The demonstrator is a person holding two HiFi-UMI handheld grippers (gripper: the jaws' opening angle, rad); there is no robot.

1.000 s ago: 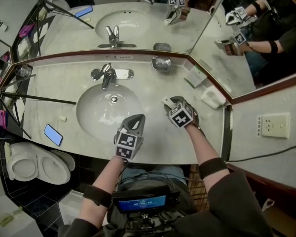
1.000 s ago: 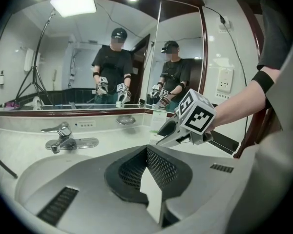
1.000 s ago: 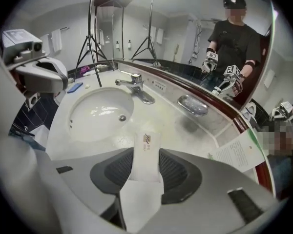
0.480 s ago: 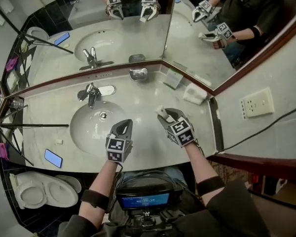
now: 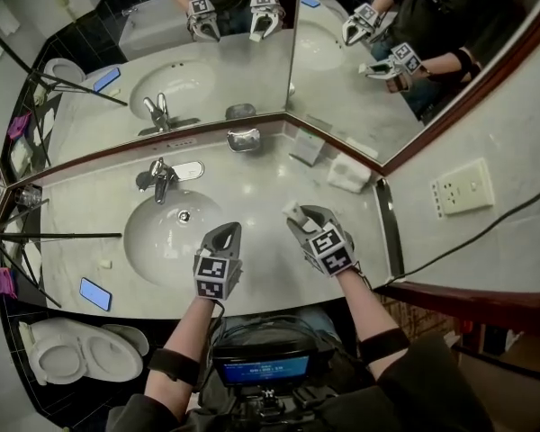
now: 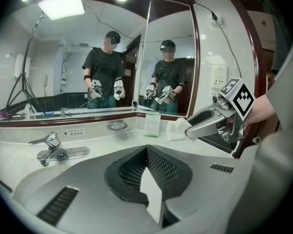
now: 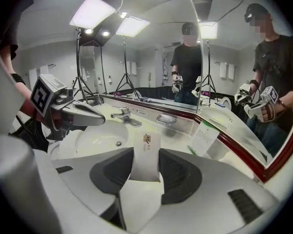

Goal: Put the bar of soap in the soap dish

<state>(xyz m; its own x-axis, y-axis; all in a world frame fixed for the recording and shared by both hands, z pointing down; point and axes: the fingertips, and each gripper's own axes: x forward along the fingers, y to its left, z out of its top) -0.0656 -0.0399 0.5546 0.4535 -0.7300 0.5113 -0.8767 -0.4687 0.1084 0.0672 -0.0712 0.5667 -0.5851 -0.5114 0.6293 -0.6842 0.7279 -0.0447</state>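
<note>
**A:** What are the two grippers doing at the counter?

**B:** The right gripper [image 5: 299, 216] pinches the bar of soap [image 7: 145, 156], a white wrapped packet with a small logo. It stands on end between the two dark pads. The jaws are partly spread and pressing on its flat sides. It is held above the counter [image 5: 261, 183], just right of the sink basin [image 5: 135, 241]. The left gripper [image 5: 223, 232] is beside it over the basin's front edge, jaws pressed together with nothing in them.

**A:** And the soap dish?

**B:** The soap dish [image 5: 244, 139] is a small metal oval at the back of the counter, against the ledge under the mirror. It looks empty and is well apart from the soap. From the right gripper it lies ahead and a little to the right, with the faucet [image 5: 157, 176] off to the left.

**A:** How should the carry go?

**B:** I would say go straight forward over bare counter, keeping clear of the small card stand [image 5: 306, 147] near the dish. The bar should be tipped so a flat face points down and its long side runs along the oval. It should be lowered until it rests in the dish, and only then should the jaws part. The wrapper may be slippery, so the squeeze should be steady, and the left gripper should keep out of the way.
</note>
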